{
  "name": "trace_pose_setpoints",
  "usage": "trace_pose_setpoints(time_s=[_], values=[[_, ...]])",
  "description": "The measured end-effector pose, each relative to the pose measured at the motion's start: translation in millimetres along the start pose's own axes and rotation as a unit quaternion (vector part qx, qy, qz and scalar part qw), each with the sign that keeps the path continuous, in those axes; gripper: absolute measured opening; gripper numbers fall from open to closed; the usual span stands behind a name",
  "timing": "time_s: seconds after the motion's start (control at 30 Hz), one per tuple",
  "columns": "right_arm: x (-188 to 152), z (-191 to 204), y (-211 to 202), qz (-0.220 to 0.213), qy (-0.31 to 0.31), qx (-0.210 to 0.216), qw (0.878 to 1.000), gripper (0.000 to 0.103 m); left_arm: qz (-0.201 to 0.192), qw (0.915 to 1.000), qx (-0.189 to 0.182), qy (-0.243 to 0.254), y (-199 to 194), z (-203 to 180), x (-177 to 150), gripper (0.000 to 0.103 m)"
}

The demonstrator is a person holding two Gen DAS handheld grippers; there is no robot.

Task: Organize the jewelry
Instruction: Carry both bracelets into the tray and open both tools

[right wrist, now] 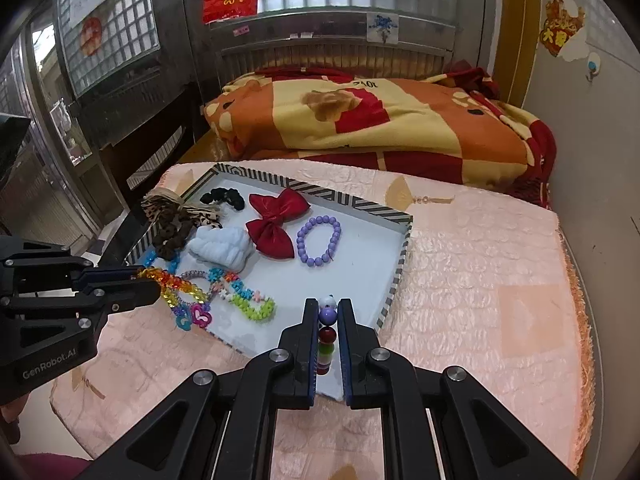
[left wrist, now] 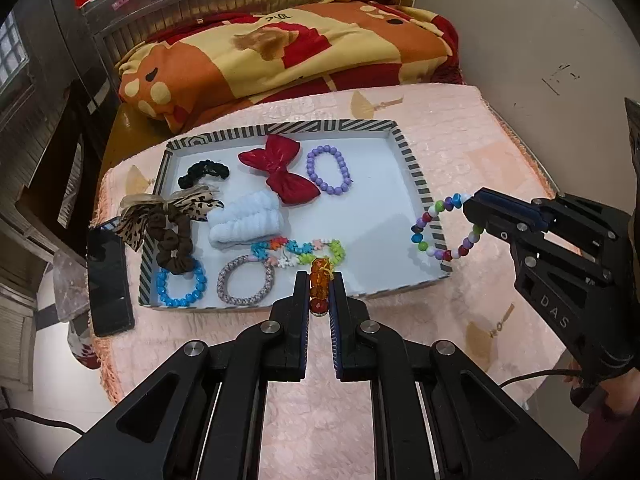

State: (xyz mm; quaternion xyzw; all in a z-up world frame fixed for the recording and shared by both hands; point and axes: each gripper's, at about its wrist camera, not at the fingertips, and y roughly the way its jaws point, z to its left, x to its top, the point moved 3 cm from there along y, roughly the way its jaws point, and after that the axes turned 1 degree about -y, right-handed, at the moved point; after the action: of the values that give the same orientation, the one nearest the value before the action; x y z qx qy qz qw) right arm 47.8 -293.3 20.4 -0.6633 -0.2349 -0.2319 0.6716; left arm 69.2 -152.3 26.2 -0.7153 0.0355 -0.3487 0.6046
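Two claws each held a bracelet over the near edge of a striped tray (left wrist: 408,148) that lay on a pink quilted cover (left wrist: 472,136).

Farthest left, a dark phone (left wrist: 110,276) lay beside the tray; only the left wrist view showed it plainly. A leopard-print bow scrunchie (left wrist: 168,212) draped over the tray's left wall. Inside, from left to right, lay a blue bead bracelet (left wrist: 182,284), a black scrunchie (left wrist: 204,172), a grey braided ring (left wrist: 246,282), a white fluffy band (left wrist: 246,220), a flower-bead strand (left wrist: 298,250), a red bow (left wrist: 280,168) and a purple bead bracelet (left wrist: 328,170).

The left claw (left wrist: 320,280) was pinched narrow on a rainbow bracelet (right wrist: 176,288). In its own view only an amber stretch of beads showed between the fingers; the right wrist view showed the full coloured loop with butterfly charms hanging near the tray's near-left corner, hiding part of the blue bracelet there.

The right claw (right wrist: 329,312) was pinched narrow on a multicoloured bead bracelet (left wrist: 444,228). Its own view showed only a short column of beads; the left wrist view showed the whole loop dangling across the tray's right wall.

Behind, an orange and red blanket (right wrist: 380,120) lay folded on the bed.
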Motion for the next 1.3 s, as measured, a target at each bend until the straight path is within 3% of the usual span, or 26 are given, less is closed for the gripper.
trace_pose_setpoints(time_s=[0.57,0.8,0.9,1.3], values=[[18,-16,57,0.043,0.009,0.028,0.999,0.009,0.014,0.9999,0.003,0.002,28,-5,25,0.008],[27,-29,92,0.072,0.016,0.051,0.996,0.009,0.029,0.9986,-0.044,0.001,47,-26,37,0.008],[33,-36,113,0.086,0.01,0.035,0.996,0.009,0.037,0.9977,-0.057,0.0,65,-31,42,0.008],[55,-62,172,0.095,0.011,-0.031,0.995,0.009,0.077,0.9952,-0.007,-0.06,143,25,58,0.008]])
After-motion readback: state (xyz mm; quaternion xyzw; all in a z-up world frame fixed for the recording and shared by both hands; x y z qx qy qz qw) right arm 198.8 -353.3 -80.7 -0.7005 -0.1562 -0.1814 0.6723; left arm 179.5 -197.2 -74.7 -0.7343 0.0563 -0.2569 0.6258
